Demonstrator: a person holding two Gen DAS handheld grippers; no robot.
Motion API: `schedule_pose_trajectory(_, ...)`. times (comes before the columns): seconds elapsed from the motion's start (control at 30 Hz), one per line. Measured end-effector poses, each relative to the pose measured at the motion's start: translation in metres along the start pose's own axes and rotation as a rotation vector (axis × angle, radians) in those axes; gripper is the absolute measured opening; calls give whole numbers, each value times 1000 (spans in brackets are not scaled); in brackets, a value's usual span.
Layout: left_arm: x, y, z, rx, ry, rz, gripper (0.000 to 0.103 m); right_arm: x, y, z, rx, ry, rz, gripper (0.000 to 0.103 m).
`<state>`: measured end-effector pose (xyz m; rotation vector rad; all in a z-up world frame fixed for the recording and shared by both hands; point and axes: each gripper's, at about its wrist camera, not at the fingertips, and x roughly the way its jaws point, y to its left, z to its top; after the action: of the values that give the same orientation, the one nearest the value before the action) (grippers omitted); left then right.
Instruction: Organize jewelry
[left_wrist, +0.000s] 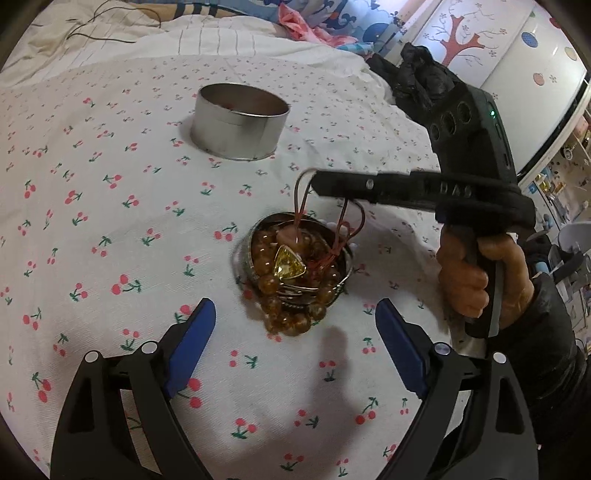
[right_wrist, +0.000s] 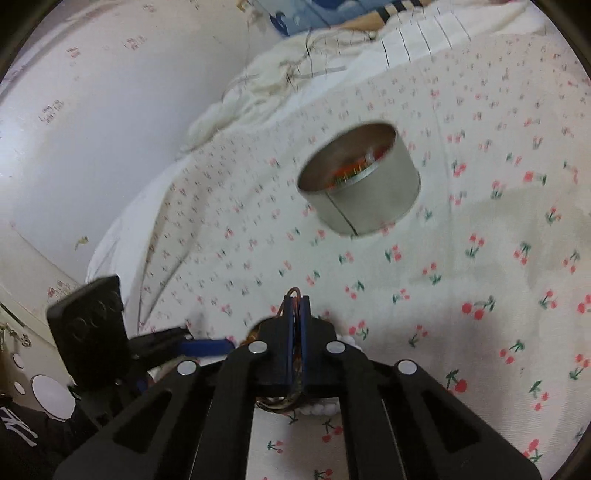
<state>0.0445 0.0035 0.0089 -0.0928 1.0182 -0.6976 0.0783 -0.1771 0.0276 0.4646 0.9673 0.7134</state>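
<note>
A small metal dish (left_wrist: 246, 254) on the cherry-print cloth holds amber bead bracelets (left_wrist: 291, 317), a yellow triangular gem pendant (left_wrist: 289, 266) and a red cord necklace (left_wrist: 301, 195). My right gripper (left_wrist: 316, 182) hangs just above the dish, shut on the red cord, which trails down to a pink pendant (left_wrist: 290, 233) in the pile. In the right wrist view the cord loop (right_wrist: 293, 295) sticks out between the closed pads (right_wrist: 303, 332). My left gripper (left_wrist: 295, 317) is open and empty, its blue pads either side of the dish's near edge. A round silver tin (left_wrist: 240, 123) stands farther back.
The tin also shows in the right wrist view (right_wrist: 360, 182), with something red inside. Rumpled white bedding (right_wrist: 280, 85) lies behind the cloth. A white wall (right_wrist: 92, 129) is at the left. Patterned fabric (left_wrist: 325, 22) and a cabinet (left_wrist: 517, 55) are at the back right.
</note>
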Motion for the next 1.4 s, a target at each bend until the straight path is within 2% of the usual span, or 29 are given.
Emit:
schedule_pose_trajectory(0.07, 2, -1, -1, 5, -12, 12, 83, -5, 2, 1, -4, -24, 15, 4)
schedule_pose_trajectory(0.13, 4, -2, -2, 10, -23, 22, 74, -13, 4, 4, -7, -56, 32, 4)
schedule_pose_trajectory(0.23, 8, -8, -3, 44, -21, 57, 51, -33, 3, 9, 11, -153, 69, 4)
schedule_pose_trajectory(0.27, 9, -9, -3, 54, -11, 58, 37, -38, 2, 11, 17, -175, 72, 4)
schedule_pose_trajectory(0.4, 8, -9, -4, 59, -14, 71, 29, -46, -8, 14, 61, -207, 56, 4)
schedule_pose_trajectory(0.53, 4, -2, -2, 36, 12, 40, 28, -42, -10, 15, 72, -193, 34, 4)
schedule_pose_trajectory(0.67, -6, 0, -4, 45, 2, 27, 10, -44, -10, 16, 65, -203, 21, 4)
schedule_pose_trajectory(0.77, -13, 3, -6, 40, -10, 19, 10, -43, -11, 16, 65, -198, 11, 4)
schedule_pose_trajectory(0.93, -26, 7, -3, 10, -54, -52, 10, -44, -11, 16, 63, -211, 6, 4)
schedule_pose_trajectory(1.07, -34, 1, 6, 12, -84, -62, 10, -50, -11, 18, 70, -237, 11, 4)
schedule_pose_trajectory(1.4, -43, -15, 42, 74, -119, -16, 10, -58, -7, 22, 59, -266, 36, 4)
